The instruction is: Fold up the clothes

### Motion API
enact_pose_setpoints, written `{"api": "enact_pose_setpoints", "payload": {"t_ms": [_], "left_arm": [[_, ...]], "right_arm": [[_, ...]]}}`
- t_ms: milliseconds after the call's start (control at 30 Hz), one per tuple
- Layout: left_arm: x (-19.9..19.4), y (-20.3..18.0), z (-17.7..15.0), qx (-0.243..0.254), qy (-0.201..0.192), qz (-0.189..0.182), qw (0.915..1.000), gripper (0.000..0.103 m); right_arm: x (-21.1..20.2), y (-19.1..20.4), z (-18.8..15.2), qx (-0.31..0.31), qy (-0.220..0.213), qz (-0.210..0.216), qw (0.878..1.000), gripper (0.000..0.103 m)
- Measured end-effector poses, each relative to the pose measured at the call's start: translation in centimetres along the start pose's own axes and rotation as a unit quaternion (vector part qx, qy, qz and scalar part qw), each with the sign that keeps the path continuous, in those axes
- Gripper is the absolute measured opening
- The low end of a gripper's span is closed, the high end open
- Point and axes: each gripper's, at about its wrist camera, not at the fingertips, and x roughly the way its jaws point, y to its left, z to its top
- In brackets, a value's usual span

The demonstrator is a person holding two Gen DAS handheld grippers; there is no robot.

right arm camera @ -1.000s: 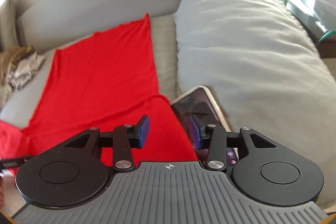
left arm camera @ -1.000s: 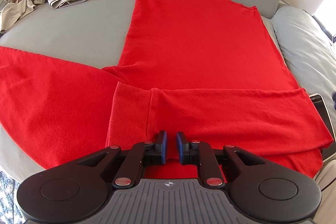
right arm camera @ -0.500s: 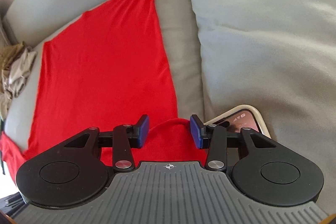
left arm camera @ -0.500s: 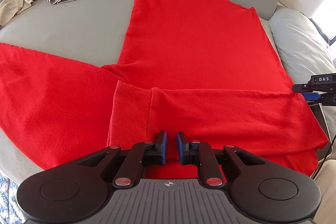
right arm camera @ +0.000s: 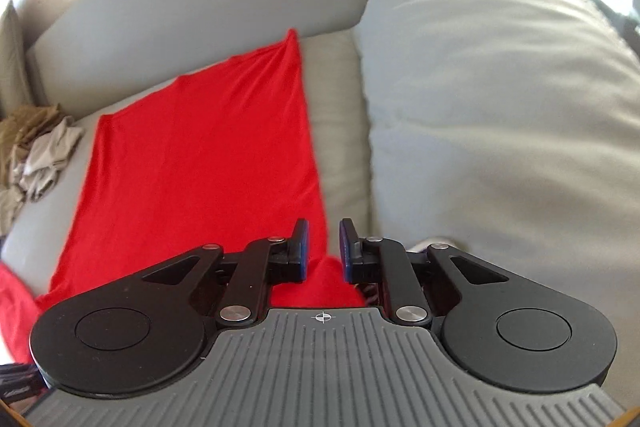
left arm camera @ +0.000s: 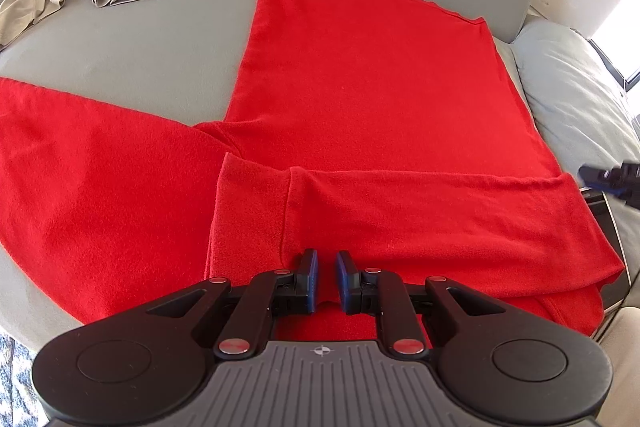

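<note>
The left gripper was clamped on the near edge of the red long-sleeved shirt. The right gripper was closing around the shirt's folded sleeve end, fabric between its jaws. The shirt lay flat on the grey sofa, long axis running toward the backrest, hem farthest.

Right tool jaws closing around red garment fold; phone now hidden behind tool.
</note>
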Motion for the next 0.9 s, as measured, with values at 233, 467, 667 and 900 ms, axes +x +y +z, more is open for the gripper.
{"api": "enact_pose_setpoints", "payload": {"t_ms": [233,467,667,900], "left_arm": [[-0.4,0.1,0.0,-0.008,0.003,0.001,1.0,0.017],[-2.5,-1.8,-1.4,0.005,-0.022,-0.03,0.9993,0.011],[-1.3,-3.1,-2.5,0.057,-0.004,0.018,0.9982,0.02],[-5.5,-0.5,-3.9,0.04,0.003,0.021,0.999,0.019]], "right_arm": [[2.4,3.1,-3.3,-0.101,0.06,-0.059,0.991,0.013],[-3.4,6.3,-5.1,-0.109,0.031,-0.04,0.993,0.017],[-2.1,12.4,-10.4,-0.211,0.032,0.005,0.977,0.026],[-5.3,11.6,-13.7,-0.24,0.101,-0.024,0.965,0.042]]}}
